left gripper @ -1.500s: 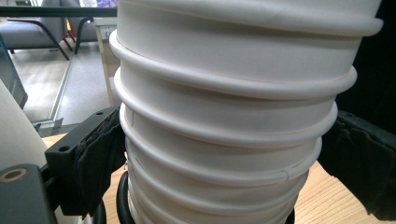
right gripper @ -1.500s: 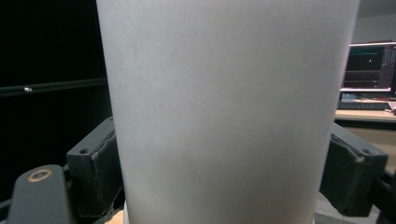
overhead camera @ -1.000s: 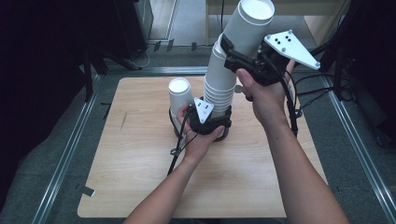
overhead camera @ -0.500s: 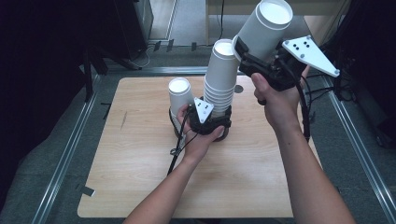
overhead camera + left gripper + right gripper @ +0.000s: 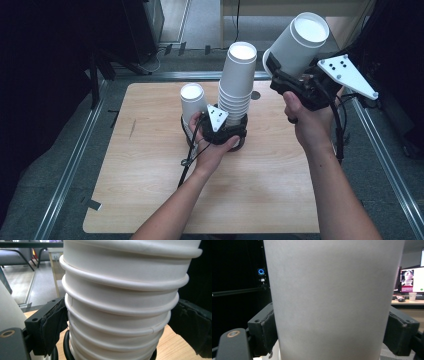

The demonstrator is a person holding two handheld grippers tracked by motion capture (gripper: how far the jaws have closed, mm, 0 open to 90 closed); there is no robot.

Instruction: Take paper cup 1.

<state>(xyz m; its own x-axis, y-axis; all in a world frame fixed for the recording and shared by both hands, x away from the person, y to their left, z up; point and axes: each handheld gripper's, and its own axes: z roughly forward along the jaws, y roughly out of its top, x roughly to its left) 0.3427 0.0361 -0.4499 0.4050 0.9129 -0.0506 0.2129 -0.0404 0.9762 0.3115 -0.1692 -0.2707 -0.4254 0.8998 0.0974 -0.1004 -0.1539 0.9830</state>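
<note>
A tall stack of white paper cups (image 5: 239,80) stands mid-table. My left gripper (image 5: 232,122) is shut on its lower part, and in the left gripper view the black pads press both sides of the stack (image 5: 120,302). One single white cup (image 5: 300,42) is up in the air to the right of the stack, tilted with its mouth up. My right gripper (image 5: 289,70) is shut on this cup, and its pads flank the cup's wall (image 5: 332,290) in the right gripper view. Another lone cup (image 5: 192,102) stands upright on the wooden table (image 5: 150,175), just left of the stack.
Metal rails (image 5: 75,160) run along the table's left and right sides. Dark equipment and chair legs (image 5: 145,30) stand beyond the far edge. A desk with a monitor (image 5: 412,280) lies far off in the right gripper view. Bare wood lies in front of my hands.
My right gripper has carried the single cup off the top of the stack, rightward and slightly down, tilting it. The left gripper and the stack stayed put.
</note>
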